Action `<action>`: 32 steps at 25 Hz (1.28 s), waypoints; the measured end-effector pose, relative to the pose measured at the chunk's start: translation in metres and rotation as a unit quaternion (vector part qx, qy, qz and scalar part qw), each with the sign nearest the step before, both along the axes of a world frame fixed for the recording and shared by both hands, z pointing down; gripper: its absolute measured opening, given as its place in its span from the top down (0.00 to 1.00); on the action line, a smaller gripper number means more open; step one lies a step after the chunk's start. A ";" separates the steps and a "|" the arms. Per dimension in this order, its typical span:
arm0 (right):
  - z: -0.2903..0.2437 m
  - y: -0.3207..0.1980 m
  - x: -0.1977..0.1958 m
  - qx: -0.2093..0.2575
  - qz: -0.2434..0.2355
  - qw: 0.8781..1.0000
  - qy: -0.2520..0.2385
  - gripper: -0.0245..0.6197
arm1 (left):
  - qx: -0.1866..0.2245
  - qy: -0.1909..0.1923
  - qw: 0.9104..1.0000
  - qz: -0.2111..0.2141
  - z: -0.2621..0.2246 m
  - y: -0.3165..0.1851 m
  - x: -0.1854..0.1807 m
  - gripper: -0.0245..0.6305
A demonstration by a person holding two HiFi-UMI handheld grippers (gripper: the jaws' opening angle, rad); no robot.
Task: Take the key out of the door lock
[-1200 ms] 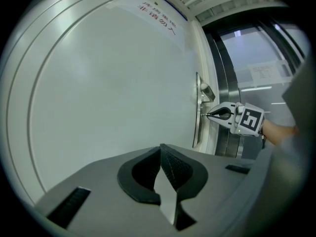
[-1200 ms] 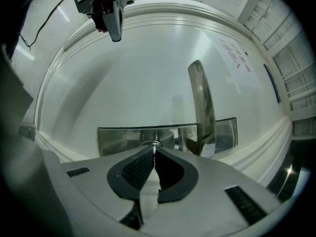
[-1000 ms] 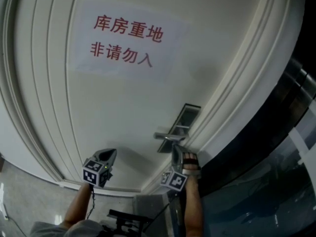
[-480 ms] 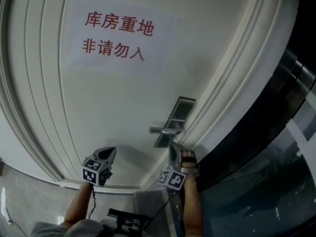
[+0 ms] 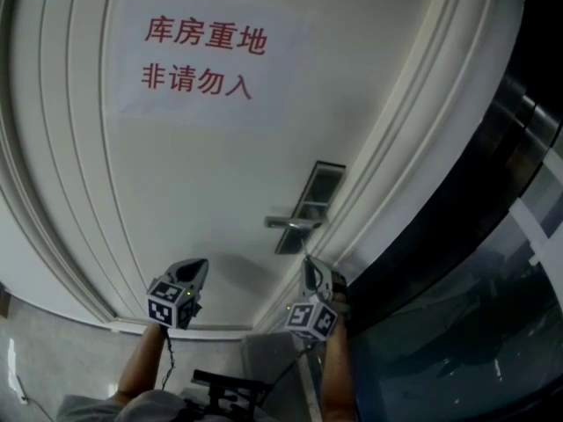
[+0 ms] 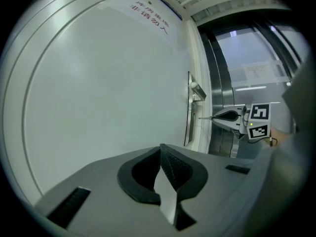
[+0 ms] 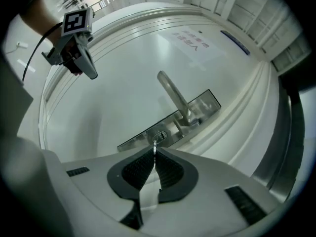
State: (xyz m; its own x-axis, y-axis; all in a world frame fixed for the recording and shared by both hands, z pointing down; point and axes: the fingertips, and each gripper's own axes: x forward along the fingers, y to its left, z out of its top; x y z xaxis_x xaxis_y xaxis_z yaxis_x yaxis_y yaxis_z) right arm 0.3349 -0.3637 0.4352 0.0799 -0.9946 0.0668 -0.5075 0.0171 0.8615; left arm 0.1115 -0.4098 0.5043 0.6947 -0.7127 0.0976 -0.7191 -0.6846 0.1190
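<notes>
A white door (image 5: 211,183) carries a metal lock plate (image 5: 310,205) with a lever handle (image 5: 290,223). In the right gripper view the round keyhole (image 7: 159,136) sits in the plate (image 7: 202,102) below the handle (image 7: 173,95). My right gripper (image 7: 154,152) is shut on a thin silver key (image 7: 155,143) whose blade points at the keyhole. From the left gripper view the key (image 6: 203,117) sticks out of the right gripper (image 6: 215,116) toward the plate (image 6: 189,107). Whether its tip is still inside I cannot tell. My left gripper (image 6: 161,152) is shut and empty, off to the left (image 5: 201,264).
A paper sign with red characters (image 5: 201,58) is stuck on the door's upper panel. Raised mouldings and the door frame (image 5: 396,192) run beside the lock. A dark glass and metal wall (image 5: 493,236) stands right of the frame. Dark equipment (image 5: 220,383) lies on the floor below.
The right gripper has rolled about its own axis, its marker cube turning, and has drawn slightly back from the lock plate. The left gripper has stayed where it was.
</notes>
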 end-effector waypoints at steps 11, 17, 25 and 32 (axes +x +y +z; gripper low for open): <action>0.003 0.028 -0.012 0.033 0.009 0.984 -0.177 0.93 | 0.007 0.003 1.000 0.015 -0.004 0.011 0.001 0.95; 0.014 0.040 -0.018 0.044 0.015 0.968 -0.246 0.93 | 0.006 0.002 1.000 0.025 -0.001 0.019 -0.004 0.95; 0.015 0.062 -0.028 0.061 0.032 0.944 -0.321 0.93 | 0.006 0.003 1.000 0.025 0.001 0.030 -0.024 0.95; 0.020 0.080 -0.054 0.061 0.035 0.928 -0.365 0.93 | 0.011 -0.002 1.000 0.015 0.002 0.040 -0.047 0.95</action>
